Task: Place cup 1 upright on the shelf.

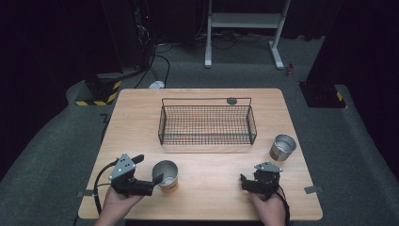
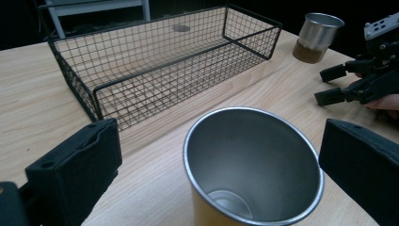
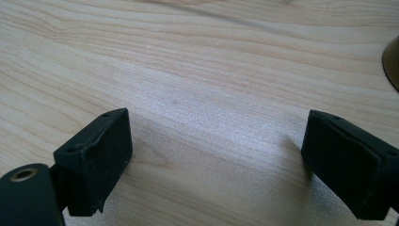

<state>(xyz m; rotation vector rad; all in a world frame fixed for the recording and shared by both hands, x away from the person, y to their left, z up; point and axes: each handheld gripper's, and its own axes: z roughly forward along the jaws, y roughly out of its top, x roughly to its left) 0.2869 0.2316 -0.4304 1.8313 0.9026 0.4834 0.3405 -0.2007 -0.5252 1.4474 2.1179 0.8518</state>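
A steel cup (image 1: 165,175) with a yellow lower band stands upright near the table's front left. My left gripper (image 1: 148,169) is open around it. In the left gripper view the cup (image 2: 254,160) sits between the two black jaws of my left gripper (image 2: 216,141), the right jaw close to its rim and the left jaw apart from it. A second steel cup (image 1: 283,147) with a brown base stands at the right, and the left gripper view has this cup (image 2: 317,30) too. My right gripper (image 1: 245,181) is open over bare wood, as the right gripper view (image 3: 216,155) confirms.
An empty black wire basket (image 1: 207,140) stands at the table's middle back; its wall (image 2: 99,101) rises just beyond the near cup. A small dark disc (image 1: 231,100) lies behind it. My right gripper (image 2: 326,84) is in sight in the left gripper view. A brown cup base (image 3: 393,61) edges into the right gripper view.
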